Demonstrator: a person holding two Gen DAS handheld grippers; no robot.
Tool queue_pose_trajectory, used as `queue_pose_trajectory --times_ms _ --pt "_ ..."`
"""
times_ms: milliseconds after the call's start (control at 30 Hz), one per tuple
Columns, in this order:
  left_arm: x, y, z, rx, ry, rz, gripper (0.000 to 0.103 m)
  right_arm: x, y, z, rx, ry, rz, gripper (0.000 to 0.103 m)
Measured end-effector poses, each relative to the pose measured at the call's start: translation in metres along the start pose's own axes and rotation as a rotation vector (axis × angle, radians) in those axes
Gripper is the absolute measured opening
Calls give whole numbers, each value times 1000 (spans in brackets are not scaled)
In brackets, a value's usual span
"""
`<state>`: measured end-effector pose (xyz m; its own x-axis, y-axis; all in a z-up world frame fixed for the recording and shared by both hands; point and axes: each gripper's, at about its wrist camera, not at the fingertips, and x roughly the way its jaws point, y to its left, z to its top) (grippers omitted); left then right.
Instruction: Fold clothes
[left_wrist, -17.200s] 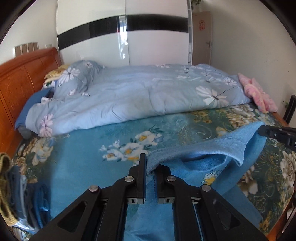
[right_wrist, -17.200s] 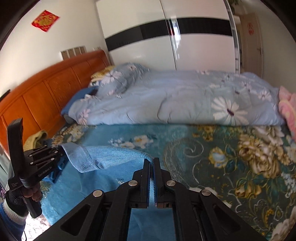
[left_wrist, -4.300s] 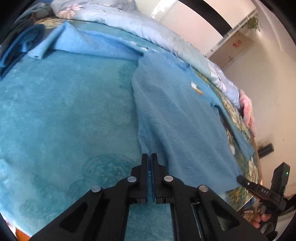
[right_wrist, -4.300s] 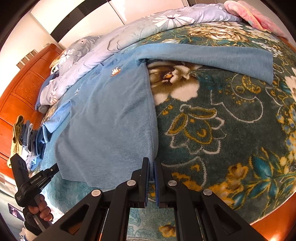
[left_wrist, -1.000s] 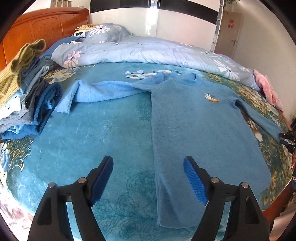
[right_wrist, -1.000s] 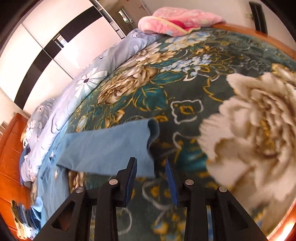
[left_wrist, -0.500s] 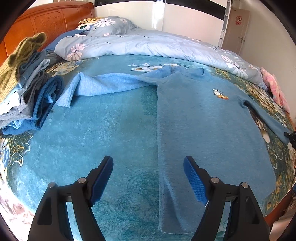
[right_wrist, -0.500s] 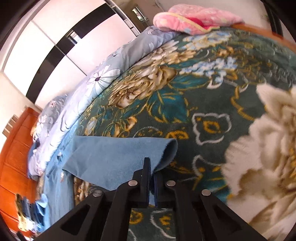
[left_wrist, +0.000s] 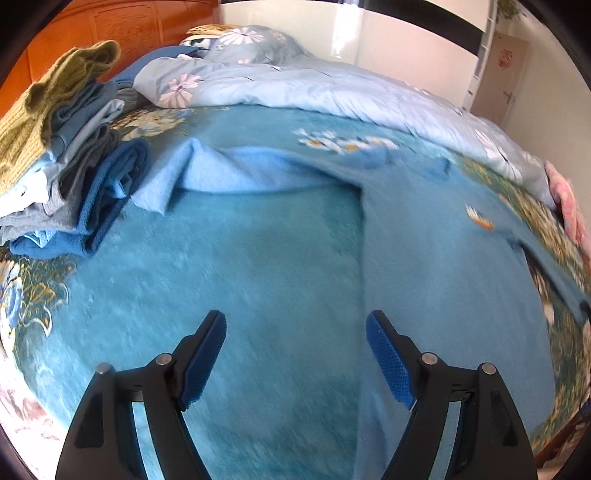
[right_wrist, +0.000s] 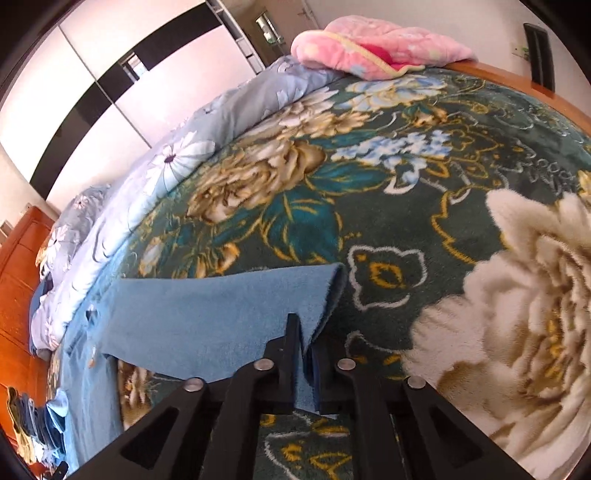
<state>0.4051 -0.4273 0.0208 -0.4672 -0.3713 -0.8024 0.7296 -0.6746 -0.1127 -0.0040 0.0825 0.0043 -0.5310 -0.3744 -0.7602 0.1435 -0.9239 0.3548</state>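
Two grippers mine, left gripper (left_wrist: 295, 354) spread wide above blue sweater (left_wrist: 443, 277), right gripper (right_wrist: 304, 345) jaws opening, sleeve cuff (right_wrist: 317, 295) still pinched between them

Open blanket (left_wrist: 258, 266) lies ahead of the left claw (left_wrist: 295, 354) — clear passage. A clothes pile (left_wrist: 74, 177) blocks the left side, the rumpled duvet (left_wrist: 332, 92) the far side — the spread sweater (left_wrist: 443, 277) covers the right.
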Motion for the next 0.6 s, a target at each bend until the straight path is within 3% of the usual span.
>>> queue_pose_trajectory --times_ms 100,300,367,467,600 --pt "11 18 31 -104 -17 -2 79 -22 6 -1 -32 -65 -35 40" --pt "56 70 106 -458 35 -112 79 -53 28 -11 -108 -123 -12 50" --pt "70 74 125 -504 52 -145 79 -55 35 -15 -120 -122 -2 51" --pt "94 71 151 -546 89 -128 79 -52 45 -24 -137 -109 5 52" --pt "132 62 174 -570 205 -86 79 -43 55 -32 -141 -86 24 52"
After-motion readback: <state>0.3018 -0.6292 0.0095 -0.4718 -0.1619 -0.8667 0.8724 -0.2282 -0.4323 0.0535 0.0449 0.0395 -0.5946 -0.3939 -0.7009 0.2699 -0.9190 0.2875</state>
